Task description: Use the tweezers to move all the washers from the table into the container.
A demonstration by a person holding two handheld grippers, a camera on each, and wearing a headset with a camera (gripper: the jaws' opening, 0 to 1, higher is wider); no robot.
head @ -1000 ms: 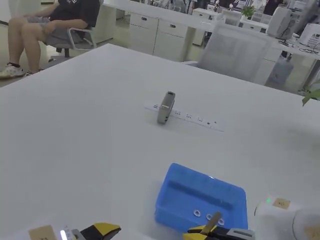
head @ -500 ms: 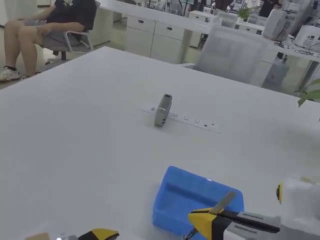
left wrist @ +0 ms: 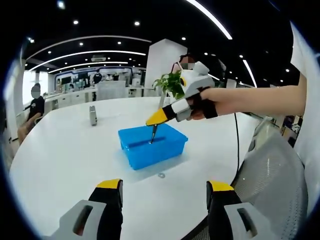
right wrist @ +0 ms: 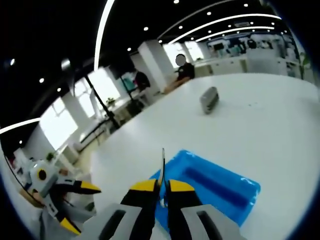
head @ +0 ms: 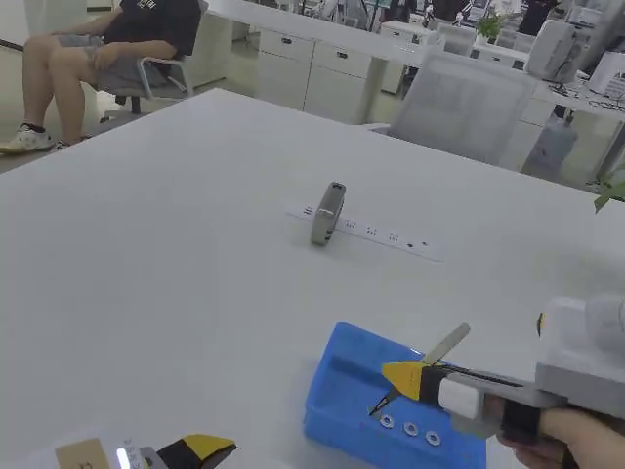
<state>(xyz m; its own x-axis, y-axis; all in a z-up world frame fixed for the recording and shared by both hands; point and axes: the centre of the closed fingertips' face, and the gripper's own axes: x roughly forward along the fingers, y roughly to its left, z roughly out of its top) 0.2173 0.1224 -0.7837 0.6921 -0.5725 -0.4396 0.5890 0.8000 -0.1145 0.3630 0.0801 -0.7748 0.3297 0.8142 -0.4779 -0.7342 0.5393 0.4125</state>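
Both jaws of the right gripper point(head: 400, 377) are clenched on the tweezers point(head: 445, 346). The thin tips hang just inside the blue container point(head: 322, 415), above three washers point(head: 410, 428) lying on its floor by the wall nearest the person. Whether the tips carry a washer is too small to tell. If they do, the squeeze is best eased only once the tips are low over the floor, so it drops flat instead of bouncing out. The left gripper point(left wrist: 162, 189) hovers released at the table's point(left wrist: 65, 150) near edge. One more washer point(left wrist: 161, 175) lies on the table just beside the container, toward that edge, and probably calls for a shallow approach.
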